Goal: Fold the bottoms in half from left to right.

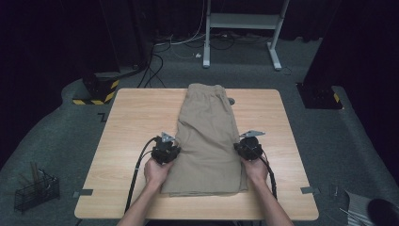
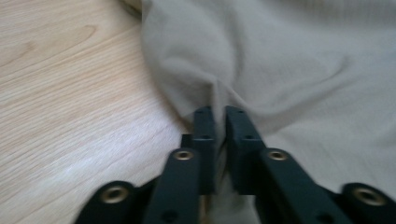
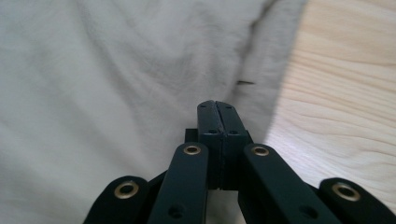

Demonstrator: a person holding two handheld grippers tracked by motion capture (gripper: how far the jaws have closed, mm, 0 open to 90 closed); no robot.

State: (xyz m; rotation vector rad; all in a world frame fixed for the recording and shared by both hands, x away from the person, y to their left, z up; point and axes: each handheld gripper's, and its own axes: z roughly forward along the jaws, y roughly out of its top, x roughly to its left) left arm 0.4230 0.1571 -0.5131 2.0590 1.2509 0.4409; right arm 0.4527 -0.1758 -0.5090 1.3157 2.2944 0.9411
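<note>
A: High view first. Where do the khaki shorts (image 1: 208,136) lie?

B: In the middle of the wooden table (image 1: 127,122), folded into a long strip whose long axis runs from the waistband at upper centre of the frame down to the hems at lower centre. The left gripper (image 1: 165,149) sits at the strip's left edge, the right gripper (image 1: 248,147) at its right edge, both in the lower half and about level with each other. Neither hand is nearer; the cloth lies between them, inward of each.

A: Left gripper view?

B: The cloth fills the upper right of the frame, bare wood the left. The left gripper (image 2: 220,112) has its jaws nearly together, with a ridge of fabric (image 2: 212,88) gathered up between the tips. I'd call that a pinch on the shorts' edge.

A: And the right gripper view?

B: Mirror image: cloth across the left and centre, wood at the right. The right gripper (image 3: 217,108) has its jaws fully together, the tips resting at the cloth's edge (image 3: 261,70). Whether any fabric is caught between them I can't tell.

A: So the next move?

B: My guess is a fold along the long axis, carrying one end of the strip toward the other.
</note>
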